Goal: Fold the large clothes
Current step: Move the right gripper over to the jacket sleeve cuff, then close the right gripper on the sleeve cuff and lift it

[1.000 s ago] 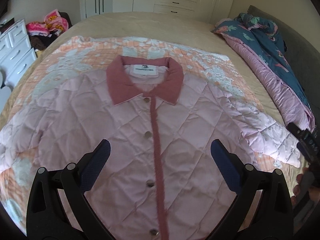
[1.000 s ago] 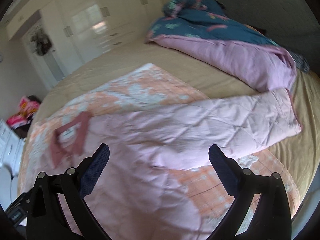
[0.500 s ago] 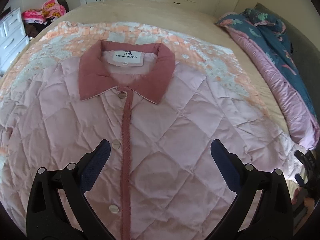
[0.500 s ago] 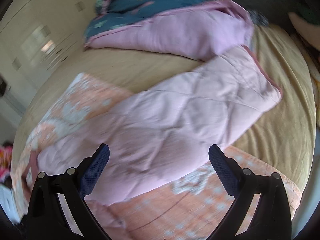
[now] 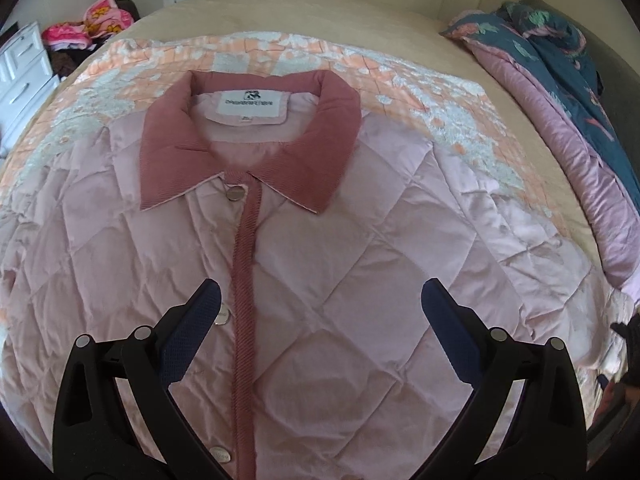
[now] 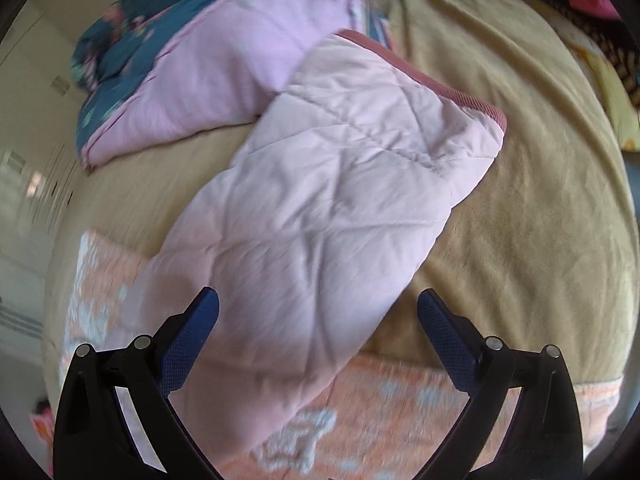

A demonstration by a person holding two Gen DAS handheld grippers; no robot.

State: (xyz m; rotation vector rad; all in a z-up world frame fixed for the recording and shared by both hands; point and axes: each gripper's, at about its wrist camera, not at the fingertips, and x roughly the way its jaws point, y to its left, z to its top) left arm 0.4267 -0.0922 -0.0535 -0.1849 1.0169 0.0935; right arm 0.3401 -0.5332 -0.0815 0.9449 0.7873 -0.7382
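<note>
Both pairs of jaws stand wide apart with nothing held between them. Seen from the left wrist, the left gripper (image 5: 320,304) hangs over the chest of a pale pink quilted jacket (image 5: 320,264) that lies front-up and buttoned on an orange-and-white patterned blanket (image 5: 420,88) spread over a tan bed (image 5: 320,12). Its long axis runs from 6 o'clock to 12 o'clock, with the dusty-rose collar (image 5: 248,168) and white neck label (image 5: 250,106) pointing to 12 o'clock and the ribbed placket (image 5: 245,288) passing just inside the left finger. White drawers (image 5: 24,76) sit at 10 o'clock, a teal-and-lilac duvet (image 5: 580,92) at 2 o'clock. Seen from the right wrist, the right gripper (image 6: 318,302) hovers above the jacket's sleeve (image 6: 328,200), which stretches from 7 o'clock up toward 1 o'clock and ends in a rose-trimmed cuff (image 6: 440,84). The sleeve's far end rests against the same duvet, which there lies at 11 o'clock.
</note>
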